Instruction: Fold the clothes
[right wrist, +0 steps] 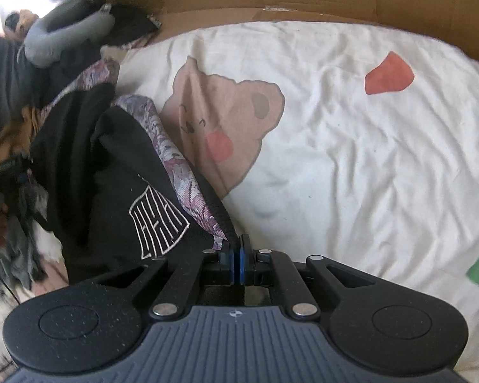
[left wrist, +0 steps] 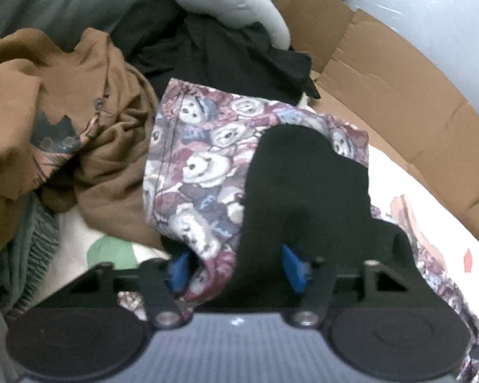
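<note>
The garment (left wrist: 204, 172) looks soft, limp and light; I judge it will sag and slide, so hems and corners are the best places to hold. It is black inside with a bear-print outside and a white logo (right wrist: 158, 223). It lies on the bed sheet (right wrist: 351, 146), at the left. The left gripper (left wrist: 236, 266) has its fingers apart, with cloth draped between them. The right gripper (right wrist: 237, 255) is closed, pinching the garment's edge.

Black garment (right wrist: 118, 172) with white line graphic and a maroon bear-print lining (left wrist: 201, 159); brown hoodie (left wrist: 89, 102); white bedsheet (right wrist: 351, 159) printed with a tan bear; blue-padded fingers (right wrist: 243, 255).
</note>
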The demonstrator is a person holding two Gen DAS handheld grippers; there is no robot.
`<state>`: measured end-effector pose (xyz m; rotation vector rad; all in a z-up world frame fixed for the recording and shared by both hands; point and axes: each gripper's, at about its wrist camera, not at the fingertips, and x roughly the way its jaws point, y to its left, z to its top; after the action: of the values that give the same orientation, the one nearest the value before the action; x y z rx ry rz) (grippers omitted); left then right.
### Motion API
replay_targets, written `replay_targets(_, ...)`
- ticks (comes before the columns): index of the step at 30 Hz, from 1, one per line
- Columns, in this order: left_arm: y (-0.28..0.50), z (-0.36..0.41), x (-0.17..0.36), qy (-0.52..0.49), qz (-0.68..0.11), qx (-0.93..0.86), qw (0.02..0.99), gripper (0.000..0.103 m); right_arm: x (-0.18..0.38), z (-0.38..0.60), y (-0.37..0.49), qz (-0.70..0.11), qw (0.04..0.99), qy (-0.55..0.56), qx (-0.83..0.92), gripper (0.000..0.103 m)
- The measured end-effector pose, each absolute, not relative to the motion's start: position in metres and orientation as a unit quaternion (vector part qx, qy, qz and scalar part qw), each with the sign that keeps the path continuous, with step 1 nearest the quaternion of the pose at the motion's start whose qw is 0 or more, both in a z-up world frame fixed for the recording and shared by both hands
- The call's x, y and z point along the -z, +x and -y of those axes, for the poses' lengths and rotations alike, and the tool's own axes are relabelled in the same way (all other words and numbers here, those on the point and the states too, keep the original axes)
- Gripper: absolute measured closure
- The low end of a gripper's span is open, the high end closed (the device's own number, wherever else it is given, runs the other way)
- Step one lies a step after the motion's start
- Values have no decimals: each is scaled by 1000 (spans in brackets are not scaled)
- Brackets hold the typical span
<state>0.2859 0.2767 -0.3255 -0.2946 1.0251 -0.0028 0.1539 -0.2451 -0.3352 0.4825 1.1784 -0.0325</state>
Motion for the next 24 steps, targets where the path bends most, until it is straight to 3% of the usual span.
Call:
replay_targets(5, 270, -277, 311, -134, -496, 13, 858, 93, 312, 246, 145, -554, 803, 216, 32, 103)
replay_targets(9, 243, -286, 293, -124, -499, 38, 857, 97, 295, 251, 136, -539, 797, 264, 62, 103)
replay_targets(24, 121, -336, 273, -197, -521, -45, 829, 97, 289, 241, 140, -535, 825, 182, 16, 103)
